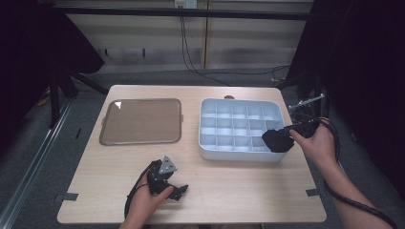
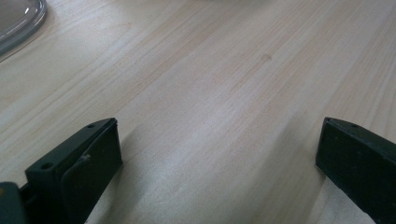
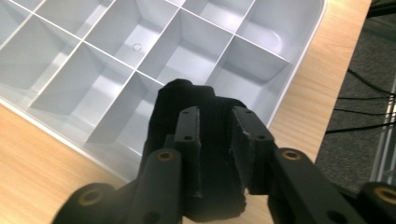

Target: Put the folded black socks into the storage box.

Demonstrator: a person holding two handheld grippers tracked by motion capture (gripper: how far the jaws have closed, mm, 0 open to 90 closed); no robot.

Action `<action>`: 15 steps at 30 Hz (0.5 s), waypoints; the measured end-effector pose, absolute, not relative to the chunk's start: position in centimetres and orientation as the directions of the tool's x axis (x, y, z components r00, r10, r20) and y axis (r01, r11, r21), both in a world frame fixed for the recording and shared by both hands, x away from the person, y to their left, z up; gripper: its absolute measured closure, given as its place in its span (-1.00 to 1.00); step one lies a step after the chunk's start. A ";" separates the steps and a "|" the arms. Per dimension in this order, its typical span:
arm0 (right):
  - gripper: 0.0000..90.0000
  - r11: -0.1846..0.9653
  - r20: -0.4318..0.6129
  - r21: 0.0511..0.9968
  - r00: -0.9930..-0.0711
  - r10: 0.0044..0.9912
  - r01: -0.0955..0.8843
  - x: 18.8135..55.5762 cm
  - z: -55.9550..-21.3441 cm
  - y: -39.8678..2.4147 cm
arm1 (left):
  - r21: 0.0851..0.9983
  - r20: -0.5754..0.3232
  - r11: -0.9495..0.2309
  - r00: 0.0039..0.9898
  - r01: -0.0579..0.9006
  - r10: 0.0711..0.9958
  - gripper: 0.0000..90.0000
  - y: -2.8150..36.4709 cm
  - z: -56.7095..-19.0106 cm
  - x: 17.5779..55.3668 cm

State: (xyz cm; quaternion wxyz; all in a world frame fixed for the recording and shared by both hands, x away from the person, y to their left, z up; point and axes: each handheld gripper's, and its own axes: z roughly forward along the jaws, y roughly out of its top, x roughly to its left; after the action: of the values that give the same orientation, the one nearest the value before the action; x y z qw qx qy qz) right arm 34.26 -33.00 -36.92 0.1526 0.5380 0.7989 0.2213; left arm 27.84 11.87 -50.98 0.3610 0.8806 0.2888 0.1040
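Note:
My right gripper [image 1: 288,134] is shut on a black, soft, crumpled object [image 1: 276,141] above the near right corner of a pale blue compartment tray [image 1: 239,155]. In the right gripper view the two jaws pinch the black object [image 3: 187,95] from both sides at my right gripper [image 3: 217,125], over the tray's corner compartments [image 3: 299,70]. My left gripper [image 1: 175,191] rests low on the wooden table near the front edge. The left gripper view has my left gripper [image 2: 219,154] open, its jaws wide apart with bare wood between them.
A flat brown tray [image 1: 141,121] with a raised rim lies on the left half of the table, and its clear edge [image 2: 18,21] appears at the top left of the left gripper view. Cables [image 1: 191,57] run across the floor beyond the table's far edge.

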 end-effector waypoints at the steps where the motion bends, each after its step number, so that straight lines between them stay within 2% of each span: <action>1: 0.66 0.325 -0.004 0.518 -0.377 0.926 0.792 34.3 -36.9 -33.0 | 0.695 -0.023 -0.575 0.812 0.432 0.583 -1.00 11.9 -51.0 27.9; 15: 0.90 0.364 0.023 0.431 -0.413 0.910 0.826 34.8 -36.0 -32.7 | 0.702 -0.029 -0.564 0.808 0.436 0.589 -1.00 11.8 -51.0 27.8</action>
State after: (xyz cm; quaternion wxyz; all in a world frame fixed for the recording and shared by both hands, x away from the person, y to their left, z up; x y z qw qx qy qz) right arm 34.80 -32.72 -36.04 0.1101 0.5303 0.8185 0.1917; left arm 27.83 11.82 -51.02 0.3647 0.8780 0.2919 0.1047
